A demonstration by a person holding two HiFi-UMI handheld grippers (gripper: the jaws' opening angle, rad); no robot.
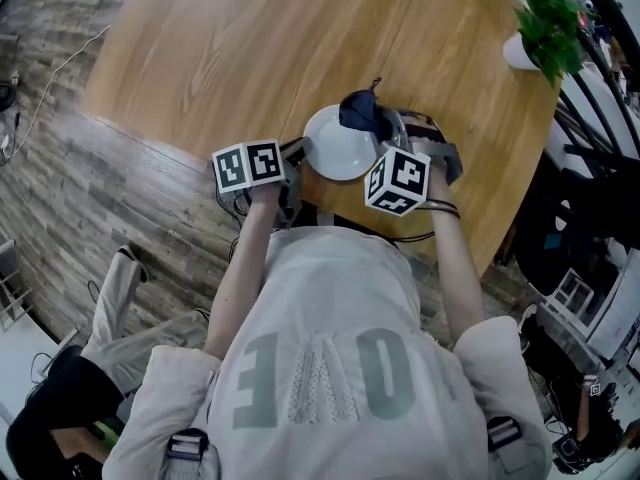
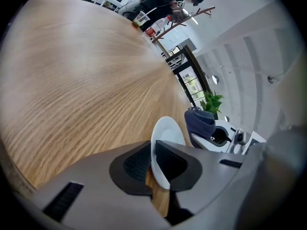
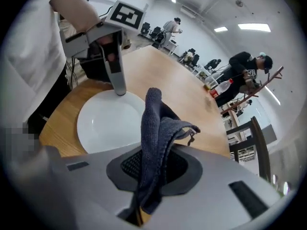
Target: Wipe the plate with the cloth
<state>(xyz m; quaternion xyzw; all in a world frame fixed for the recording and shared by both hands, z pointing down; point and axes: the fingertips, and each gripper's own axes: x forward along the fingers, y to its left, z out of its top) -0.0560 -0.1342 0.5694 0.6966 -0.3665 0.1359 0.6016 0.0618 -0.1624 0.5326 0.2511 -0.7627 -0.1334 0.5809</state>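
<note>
Jaws of the left gripper (image 2: 152, 164) clamp the near-left rim of the round white ceramic plate (image 2: 168, 131) on the wooden table (image 1: 250, 48). The right gripper (image 3: 152, 169) is clenched on the dark blue cloth (image 3: 156, 128), which hangs over the plate's right side. Only the gripper views show both grips plainly.

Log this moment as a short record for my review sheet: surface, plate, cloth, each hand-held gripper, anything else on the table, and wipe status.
surface: round wooden table
plate: white, bare, near the table edge closest to the person
cloth: dark blue, bunched, at the plate's far right rim
left hand-held gripper: shut on the plate's rim
right hand-held gripper: shut on the cloth
other: potted plant at the far right edge
wipe status: cloth brought to the plate; contact cannot be told
</note>
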